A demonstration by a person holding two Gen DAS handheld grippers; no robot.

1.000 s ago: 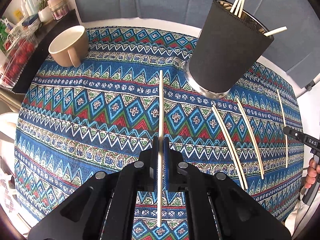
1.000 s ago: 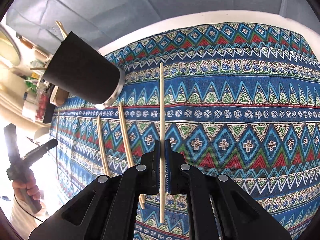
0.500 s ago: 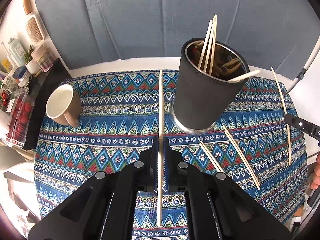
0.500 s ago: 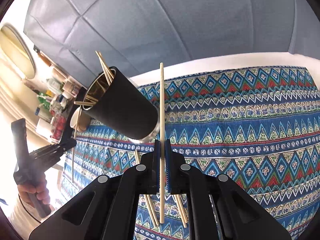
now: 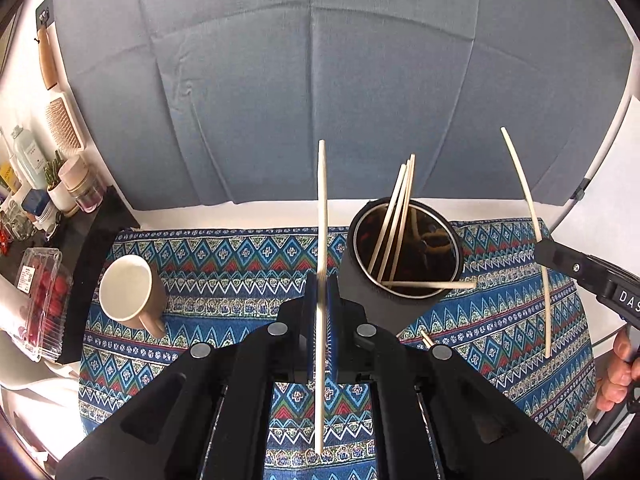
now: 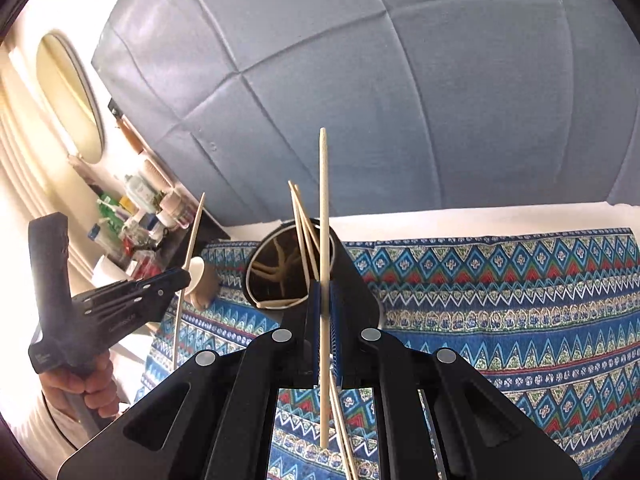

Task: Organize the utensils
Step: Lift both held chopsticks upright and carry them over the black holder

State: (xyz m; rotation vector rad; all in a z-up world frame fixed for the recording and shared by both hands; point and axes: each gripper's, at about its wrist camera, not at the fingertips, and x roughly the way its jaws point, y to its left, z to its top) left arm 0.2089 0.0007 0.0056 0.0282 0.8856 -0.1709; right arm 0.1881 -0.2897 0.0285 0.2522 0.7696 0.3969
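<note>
My left gripper is shut on a pale wooden chopstick, held upright above the patterned cloth, just left of the black utensil cup. The cup holds several chopsticks. My right gripper is shut on another chopstick, raised close in front of the same cup. The right gripper with its stick shows in the left wrist view, right of the cup. The left gripper shows in the right wrist view.
A beige mug lies on its side at the cloth's left. Loose chopsticks lie on the blue patterned tablecloth. A strawberry box and bottles stand on a side shelf at the left. A blue backdrop hangs behind.
Both grippers have lifted with their chopsticks and tilted up. The cup's open mouth has come into view, and both sticks now stand close beside it.
</note>
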